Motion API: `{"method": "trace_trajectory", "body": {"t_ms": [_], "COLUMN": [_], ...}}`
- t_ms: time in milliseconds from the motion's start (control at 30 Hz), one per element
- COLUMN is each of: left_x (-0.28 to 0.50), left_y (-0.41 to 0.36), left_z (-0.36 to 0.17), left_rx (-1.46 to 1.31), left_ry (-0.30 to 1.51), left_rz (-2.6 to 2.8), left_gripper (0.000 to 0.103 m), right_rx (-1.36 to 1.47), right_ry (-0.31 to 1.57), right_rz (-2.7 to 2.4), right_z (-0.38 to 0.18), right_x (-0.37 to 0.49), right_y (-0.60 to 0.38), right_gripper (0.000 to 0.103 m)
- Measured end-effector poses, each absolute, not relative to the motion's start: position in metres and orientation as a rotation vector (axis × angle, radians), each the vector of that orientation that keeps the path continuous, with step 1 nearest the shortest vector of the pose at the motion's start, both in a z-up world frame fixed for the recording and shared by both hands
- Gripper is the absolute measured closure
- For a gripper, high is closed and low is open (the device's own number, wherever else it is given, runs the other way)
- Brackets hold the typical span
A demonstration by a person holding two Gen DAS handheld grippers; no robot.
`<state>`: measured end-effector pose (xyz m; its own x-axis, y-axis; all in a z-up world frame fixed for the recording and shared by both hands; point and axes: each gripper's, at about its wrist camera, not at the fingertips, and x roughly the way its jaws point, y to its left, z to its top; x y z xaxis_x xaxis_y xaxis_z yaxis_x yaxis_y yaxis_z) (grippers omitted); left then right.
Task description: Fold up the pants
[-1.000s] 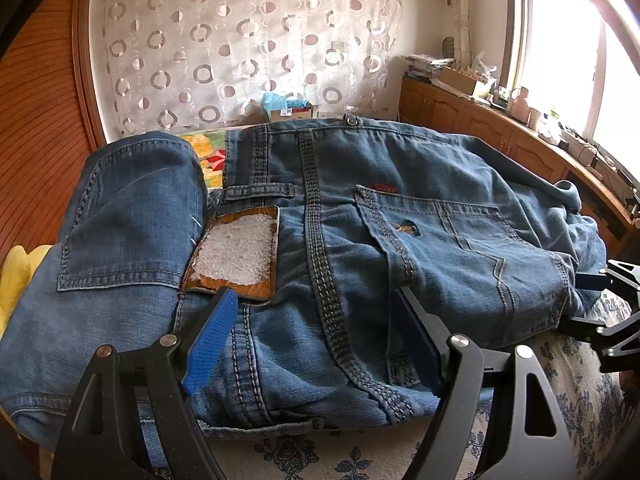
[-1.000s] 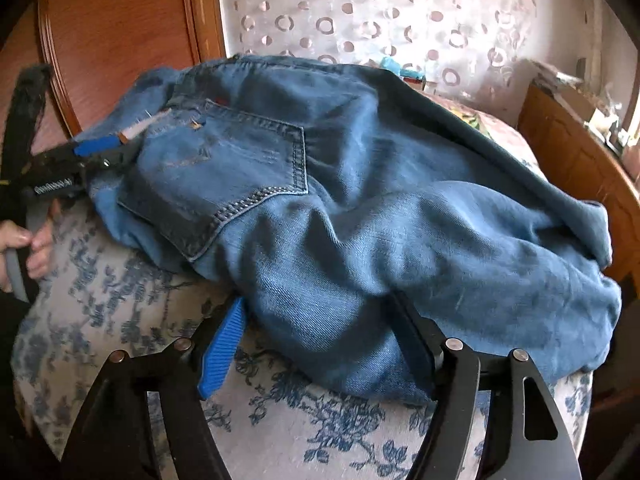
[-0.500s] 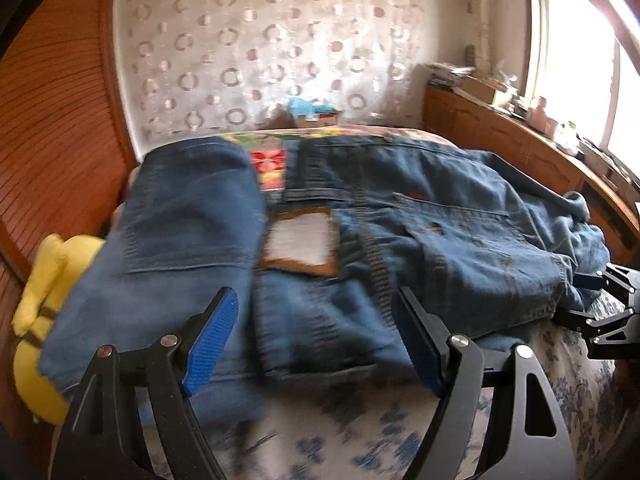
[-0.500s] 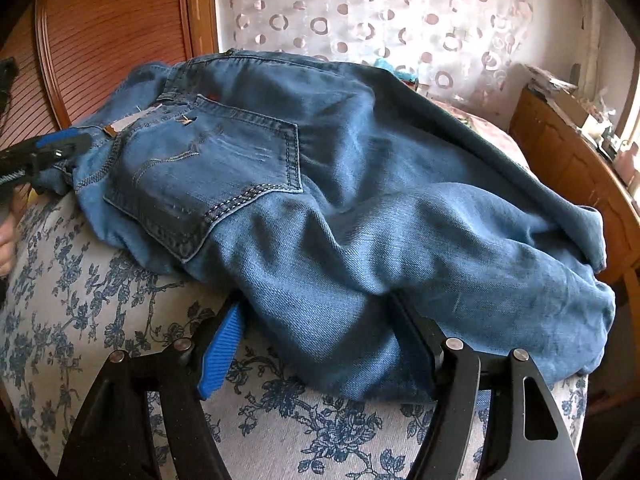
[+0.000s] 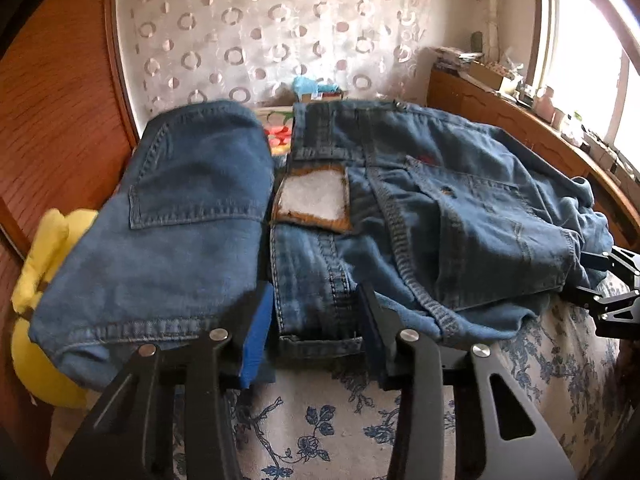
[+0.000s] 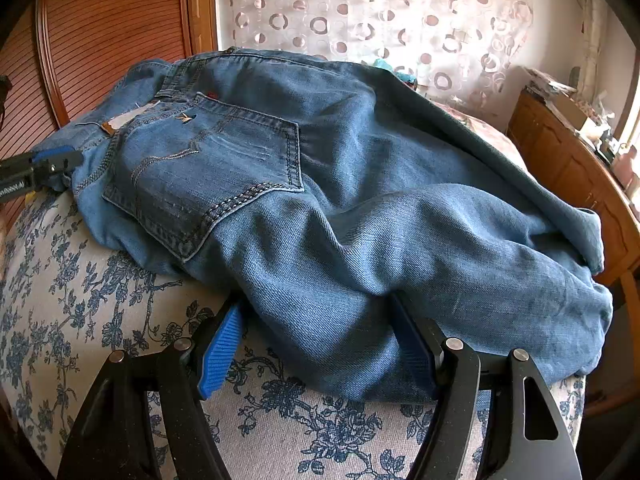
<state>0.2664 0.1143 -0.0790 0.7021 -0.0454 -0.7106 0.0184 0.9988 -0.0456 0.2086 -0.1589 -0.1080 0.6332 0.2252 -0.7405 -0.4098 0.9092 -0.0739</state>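
Blue jeans [image 5: 460,220] lie spread on the floral bed cover [image 5: 304,420], back pocket up [image 6: 208,168]. A darker denim part with a pocket [image 5: 180,220] lies at the left. My left gripper [image 5: 316,322] is at the near waist edge. Its jaws are closing, with a flat strip of denim between the fingers and not pinched. It also shows as the left gripper [image 6: 40,164] at the far left edge. My right gripper [image 6: 318,344] is open astride a thick fold of the leg. The right gripper [image 5: 608,296] also shows by the jeans' right side.
A yellow soft toy [image 5: 40,280] lies at the bed's left edge by the wooden headboard [image 5: 52,120]. A wooden cabinet [image 6: 560,160] with clutter runs along the right under the window. A patterned curtain [image 5: 280,32] hangs behind.
The left gripper's fingers have drawn much closer together around the denim strip at the waist edge, and it has shifted sideways. The right gripper and the fold between its fingers have stayed put.
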Motion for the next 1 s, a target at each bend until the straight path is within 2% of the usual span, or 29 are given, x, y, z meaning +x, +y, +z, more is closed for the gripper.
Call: {"method": "trace_trajectory", "body": {"t_ms": [167, 333, 367, 467, 533, 567, 733, 833, 1000], "left_x": [0.267, 0.266, 0.266, 0.265, 0.261, 0.258, 0.247, 0.236, 0.214], "left_y": [0.111, 0.101, 0.101, 0.104, 0.103, 0.103, 0.098, 0.097, 0.098], "left_z": [-0.081, -0.087, -0.087, -0.086, -0.081, -0.077, -0.057, -0.043, -0.02], "left_rx": [-0.018, 0.032, 0.027, 0.001, 0.005, 0.007, 0.034, 0.036, 0.018], "left_ry": [0.798, 0.8, 0.804, 0.815, 0.802, 0.793, 0.744, 0.697, 0.639], "left_rz": [-0.028, -0.008, -0.016, -0.039, -0.058, -0.063, -0.084, -0.085, -0.092], "left_gripper": [0.054, 0.054, 0.062, 0.07, 0.081, 0.083, 0.084, 0.085, 0.085], "right_rx": [-0.245, -0.242, -0.241, -0.234, -0.219, -0.211, -0.207, -0.219, -0.212], "right_ry": [0.808, 0.808, 0.807, 0.806, 0.806, 0.805, 0.778, 0.764, 0.71], "right_rz": [0.367, 0.369, 0.369, 0.366, 0.364, 0.362, 0.375, 0.393, 0.411], "right_z": [-0.108, -0.108, -0.108, -0.107, -0.106, -0.105, -0.101, -0.093, -0.071], "right_x": [0.209, 0.208, 0.208, 0.208, 0.21, 0.21, 0.209, 0.203, 0.182], "right_y": [-0.159, -0.158, -0.158, -0.16, -0.163, -0.165, -0.17, -0.168, -0.174], "right_gripper": [0.029, 0.029, 0.029, 0.032, 0.038, 0.04, 0.083, 0.092, 0.095]}}
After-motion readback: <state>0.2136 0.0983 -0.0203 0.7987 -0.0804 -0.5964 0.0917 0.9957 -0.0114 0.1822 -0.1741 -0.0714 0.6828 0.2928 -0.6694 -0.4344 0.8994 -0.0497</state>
